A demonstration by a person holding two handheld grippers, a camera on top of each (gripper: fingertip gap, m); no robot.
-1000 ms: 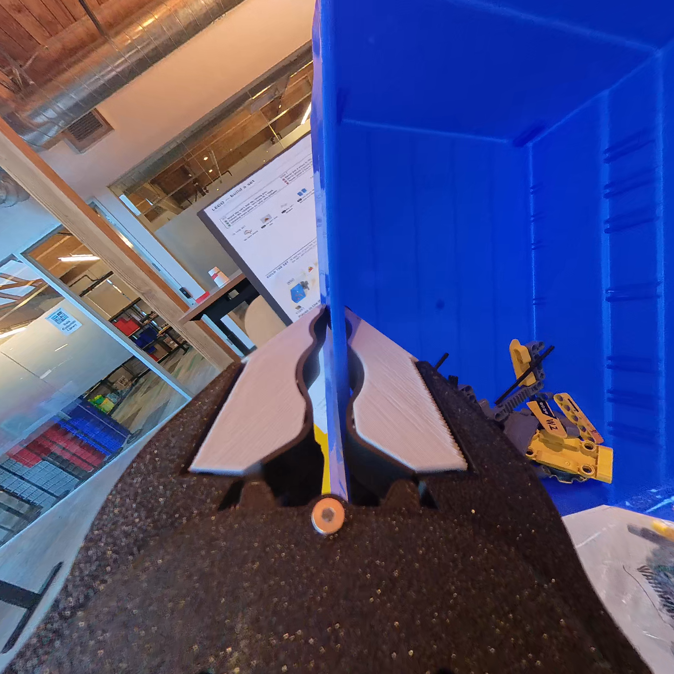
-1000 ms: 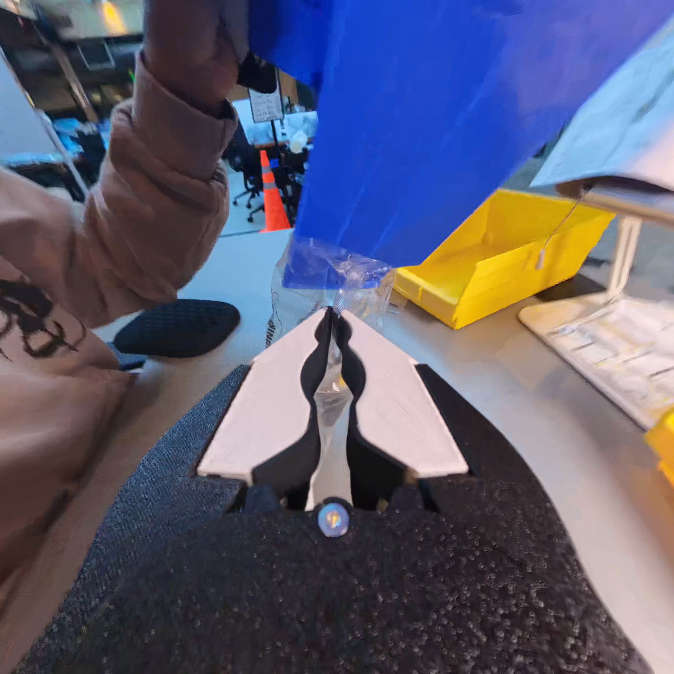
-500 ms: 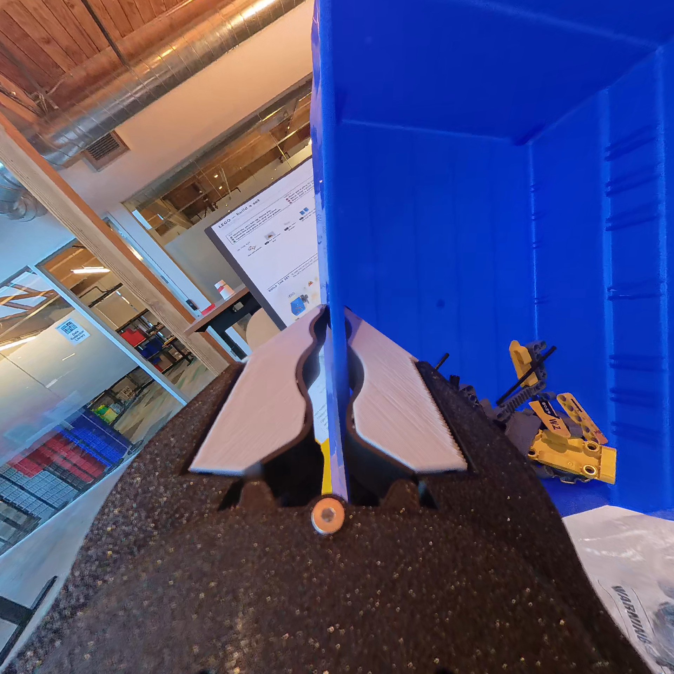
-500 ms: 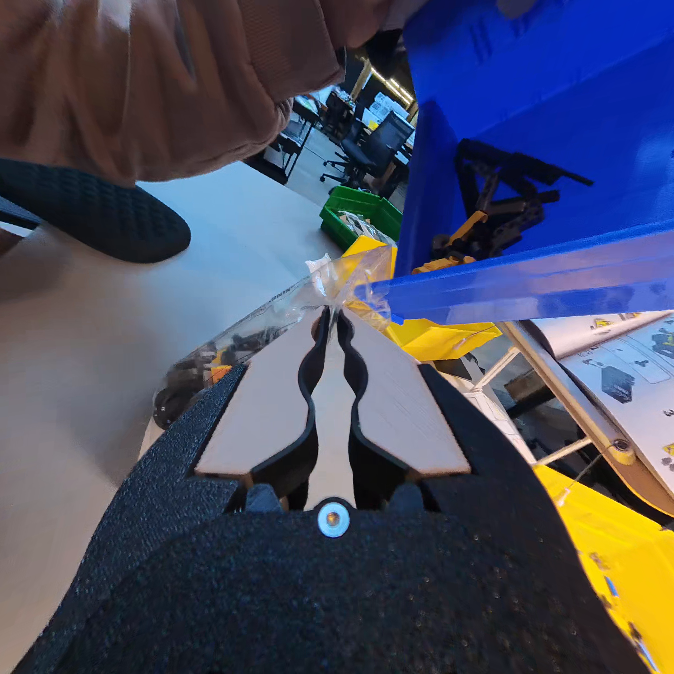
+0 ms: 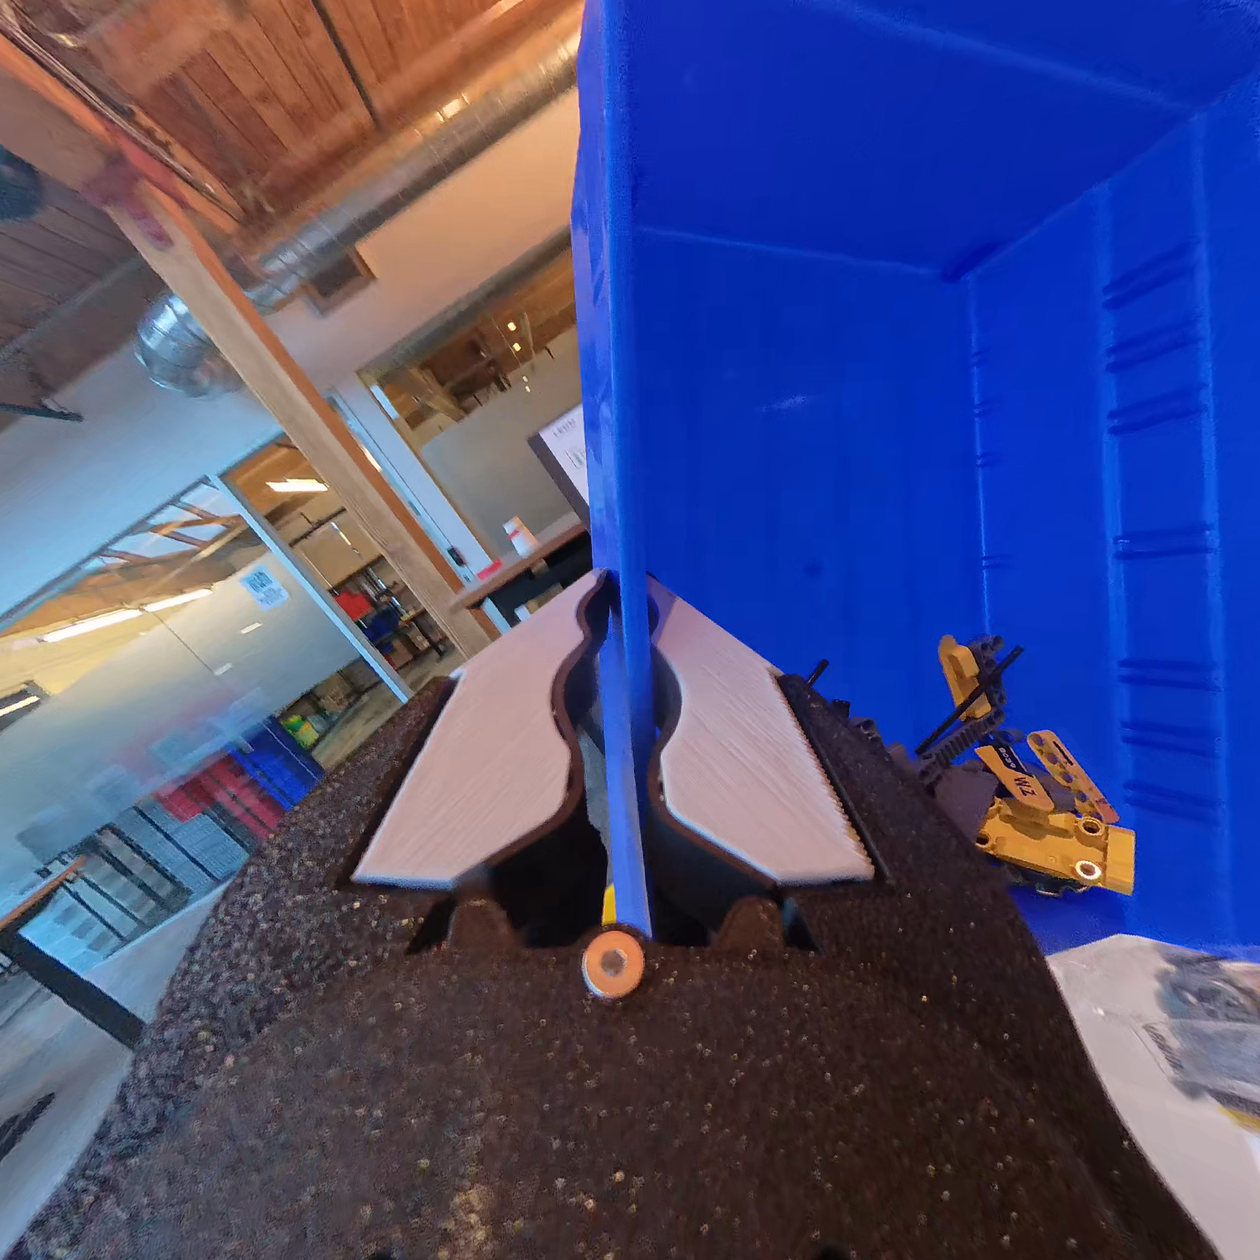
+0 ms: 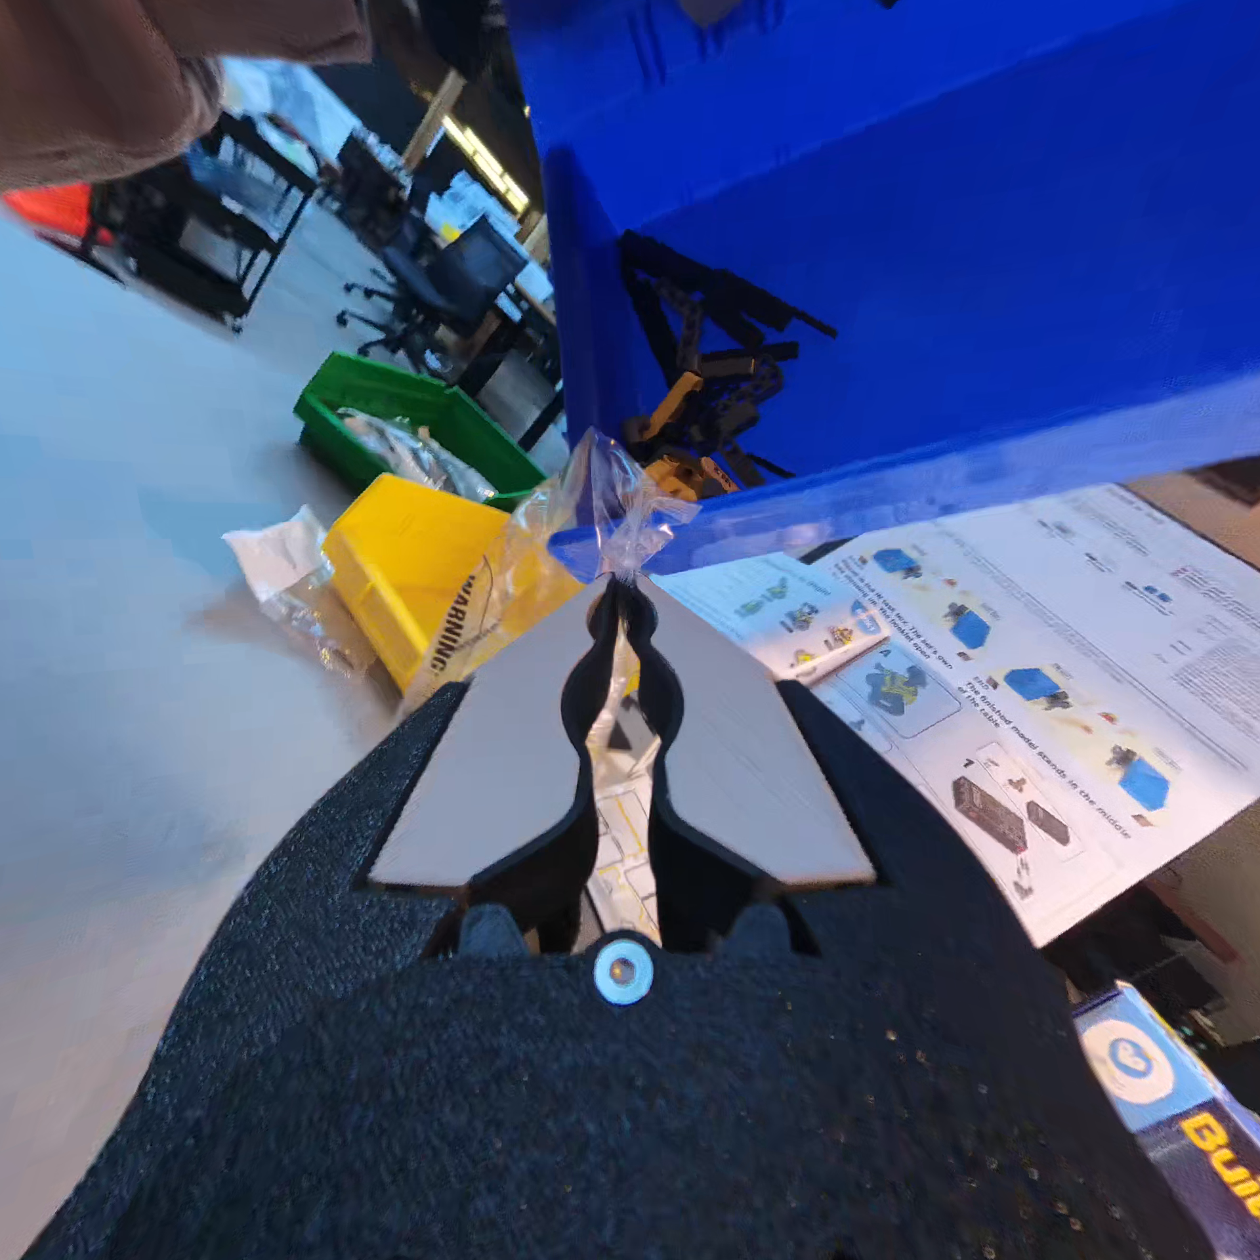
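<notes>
Left tool (image 5: 624,617): you still clamp the blue bin (image 5: 886,409) wall, tipped up.
Right tool (image 6: 622,592): still pinched on the clear bag (image 6: 607,504), now at the bin's lip.
Parts (image 5: 1023,804): still heaped in the bin's low corner.
Bench (image 6: 102,545): now shows yellow bin (image 6: 409,566), instruction sheet (image 6: 1023,648).

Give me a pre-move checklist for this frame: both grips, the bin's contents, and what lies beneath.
1. Left gripper shut on the blue bin wall: ok, the wall runs between its fingers.
2. Right gripper shut on the clear plastic bag: ok, pinched at the tips only.
3. Bin raised and tilted: ok.
4. Yellow and black toy parts inside the bin: ok, gathered in its low corner.
5. Bag clear of the bin rim: not ok, it overlaps the rim.
6. Landing area: cannot tell; instruction sheet and yellow bin lie below.
</notes>
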